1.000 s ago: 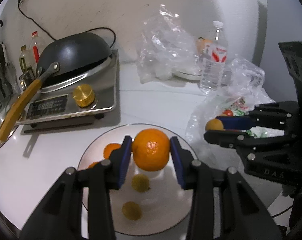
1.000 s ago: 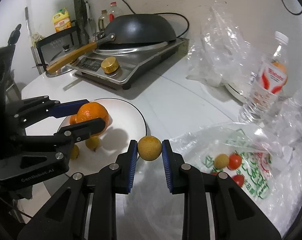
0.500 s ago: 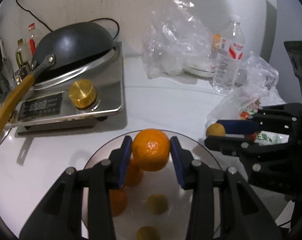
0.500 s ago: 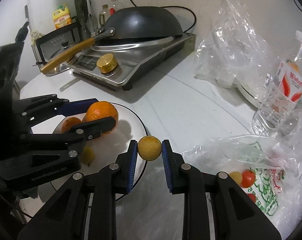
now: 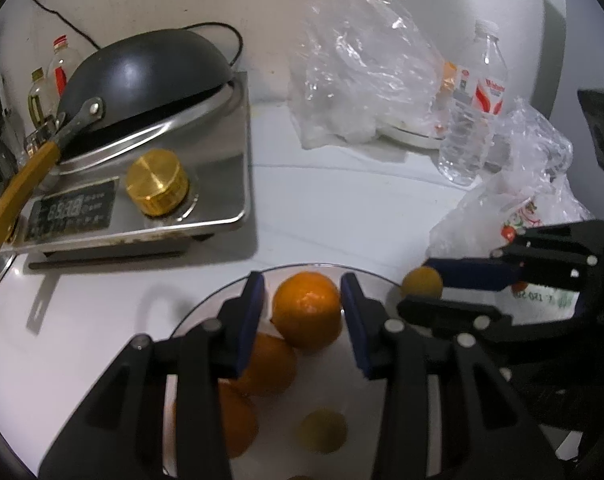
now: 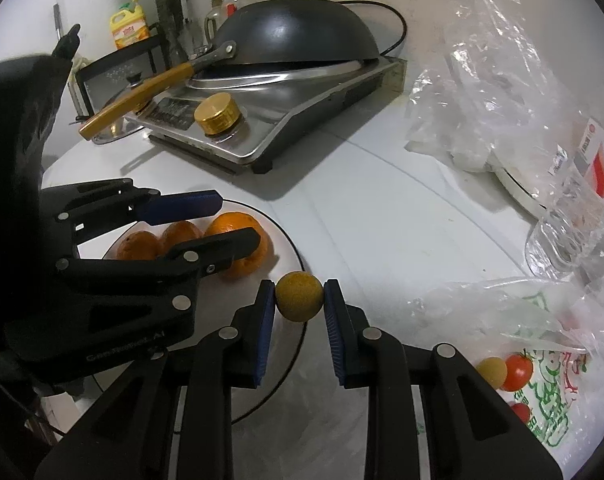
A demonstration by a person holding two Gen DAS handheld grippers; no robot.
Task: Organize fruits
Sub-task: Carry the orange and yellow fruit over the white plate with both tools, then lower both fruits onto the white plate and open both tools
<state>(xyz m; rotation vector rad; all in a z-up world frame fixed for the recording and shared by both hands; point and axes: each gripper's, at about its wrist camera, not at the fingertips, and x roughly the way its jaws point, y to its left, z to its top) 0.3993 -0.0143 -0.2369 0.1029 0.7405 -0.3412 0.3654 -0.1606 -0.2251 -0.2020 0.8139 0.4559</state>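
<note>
My left gripper (image 5: 304, 310) clamps a round orange (image 5: 307, 309) above the white plate (image 6: 288, 248); being round, it shows no long axis. My right gripper (image 6: 299, 298) pinches a small yellow fruit (image 6: 300, 296) over the plate's rim, on a white counter (image 5: 342, 208) beside a cooker (image 5: 222, 184).

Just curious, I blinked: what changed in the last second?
Both grippers sank toward the plate. The left gripper brought its orange down beside the two oranges there; the right gripper carried its small yellow fruit to the plate's rim. Nothing taken or released; wok, bottle and bags unmoved.
</note>
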